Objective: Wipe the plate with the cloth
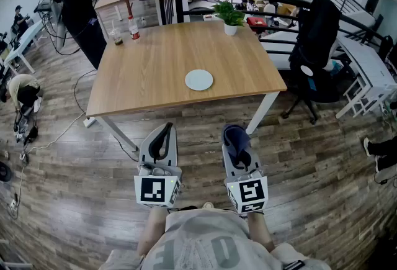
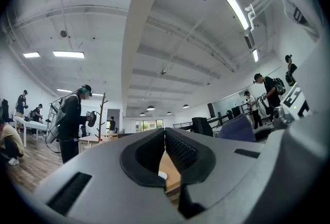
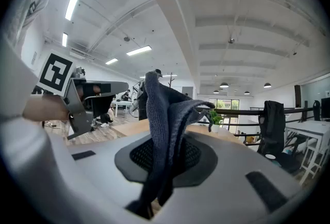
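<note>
Plate (image 1: 198, 79) near table's (image 1: 155, 58) front edge — bare wood all round.

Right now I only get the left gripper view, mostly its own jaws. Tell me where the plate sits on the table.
Observer: The plate lies flat on the wooden table, near its front edge, slightly right of centre.
Operator: Confirm the cloth is gripped.
Observer: The right gripper is shut on the dark blue cloth, which sticks up from its jaws.
Operator: List what else is on that table.
Observer: A potted plant at the far edge, a bottle and a small cup at the far left corner.
</note>
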Demonstrator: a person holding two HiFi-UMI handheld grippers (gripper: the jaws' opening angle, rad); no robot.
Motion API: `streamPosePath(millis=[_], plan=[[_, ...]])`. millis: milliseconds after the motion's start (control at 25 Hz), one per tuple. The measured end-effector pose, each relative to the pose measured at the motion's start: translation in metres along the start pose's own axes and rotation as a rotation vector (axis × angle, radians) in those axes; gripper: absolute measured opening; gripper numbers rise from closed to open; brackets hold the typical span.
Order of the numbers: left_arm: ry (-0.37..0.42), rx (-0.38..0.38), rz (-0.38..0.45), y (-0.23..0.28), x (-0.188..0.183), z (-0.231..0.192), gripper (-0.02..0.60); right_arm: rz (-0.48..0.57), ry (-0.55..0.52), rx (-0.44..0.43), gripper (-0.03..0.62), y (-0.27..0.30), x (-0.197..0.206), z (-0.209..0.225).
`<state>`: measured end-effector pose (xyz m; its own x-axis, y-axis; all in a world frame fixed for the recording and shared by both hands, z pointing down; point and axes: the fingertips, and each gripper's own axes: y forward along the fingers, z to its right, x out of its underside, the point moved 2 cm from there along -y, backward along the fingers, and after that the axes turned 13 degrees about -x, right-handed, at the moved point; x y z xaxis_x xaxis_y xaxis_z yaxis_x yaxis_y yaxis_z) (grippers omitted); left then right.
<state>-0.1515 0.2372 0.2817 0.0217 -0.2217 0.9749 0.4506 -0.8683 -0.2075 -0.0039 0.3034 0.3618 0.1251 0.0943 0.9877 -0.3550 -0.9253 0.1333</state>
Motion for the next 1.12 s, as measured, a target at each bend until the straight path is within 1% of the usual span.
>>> streamPosePath(millis=[200,400,600,720,840,960,1120], plan=[[0.007,-0.026,-0.016,-0.003,0.005,-0.011,0.009,0.013,-0.013,-0.022,0.057,0.004,-0.007,-0.005],[0.008,-0.057,-0.017,-0.005,0.006,-0.021,0.009,0.008,-0.024,-0.025,0.057,0.002,-0.003,-0.005],[0.009,-0.054,-0.012,-0.004,0.005,-0.017,0.009,0.026,-0.038,-0.014,0.057,-0.003,-0.002,-0.002],[0.008,-0.051,-0.036,-0.008,0.011,-0.012,0.009,0.035,0.004,-0.010,0.057,-0.005,0.005,0.000],[0.001,-0.052,-0.061,-0.006,0.021,-0.009,0.009,0.017,0.055,-0.019,0.057,-0.004,0.014,0.005],[-0.008,-0.059,-0.067,0.003,0.026,-0.011,0.009,0.002,0.065,-0.030,0.057,0.001,0.019,0.012],[-0.017,-0.052,-0.067,0.031,0.039,-0.014,0.009,-0.010,0.077,-0.003,0.057,0.017,0.026,0.034]])
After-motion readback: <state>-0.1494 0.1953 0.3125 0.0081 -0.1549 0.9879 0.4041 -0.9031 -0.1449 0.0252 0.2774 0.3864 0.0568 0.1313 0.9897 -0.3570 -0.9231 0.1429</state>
